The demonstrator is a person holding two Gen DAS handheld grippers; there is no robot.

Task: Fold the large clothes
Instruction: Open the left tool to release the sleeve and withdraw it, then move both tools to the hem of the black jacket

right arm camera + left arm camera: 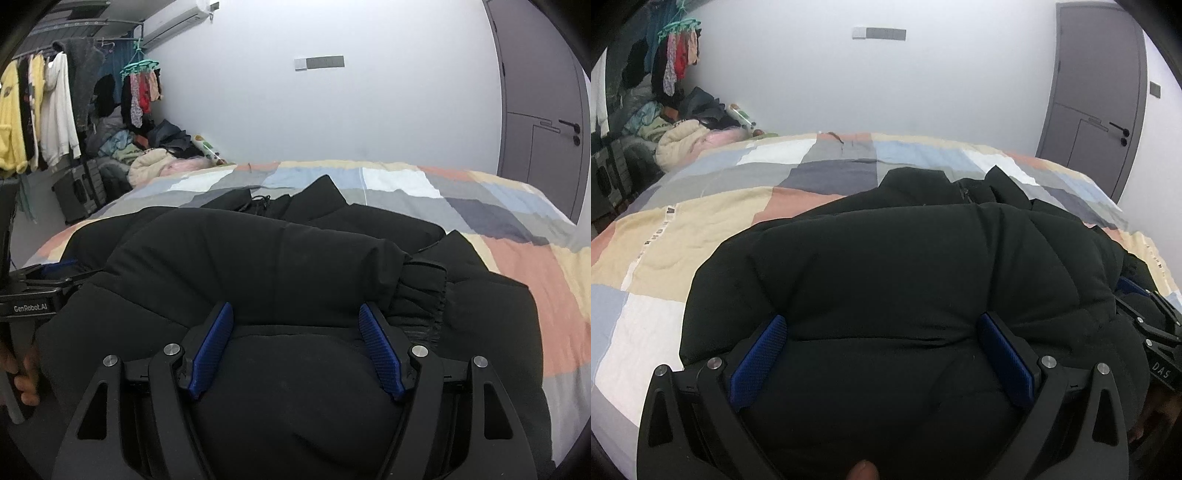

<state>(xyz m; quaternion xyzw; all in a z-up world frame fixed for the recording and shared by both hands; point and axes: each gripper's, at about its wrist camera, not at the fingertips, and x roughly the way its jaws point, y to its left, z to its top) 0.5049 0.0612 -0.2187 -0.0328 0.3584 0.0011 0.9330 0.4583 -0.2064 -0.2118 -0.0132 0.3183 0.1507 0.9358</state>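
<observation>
A large black puffer jacket [905, 266] lies on the patchwork bed [701, 229]. It also fills the right wrist view [280, 258], with a sleeve cuff [421, 288] folded across its right side. My left gripper [882, 325] is open, its blue pads [764, 354] spread wide with the jacket's near bulge between them. My right gripper [297, 314] is open too, its blue pads [214, 343] straddling the near edge of the jacket. Each gripper shows at the edge of the other's view, the right one [1156, 332] and the left one [40, 291].
The bed's quilt [517, 266] spreads to the right and behind the jacket. A pile of clothes [147, 155] and a rack of hanging garments [40, 110] stand at the far left. A grey door [1097, 103] is at the far right. A white wall is behind the bed.
</observation>
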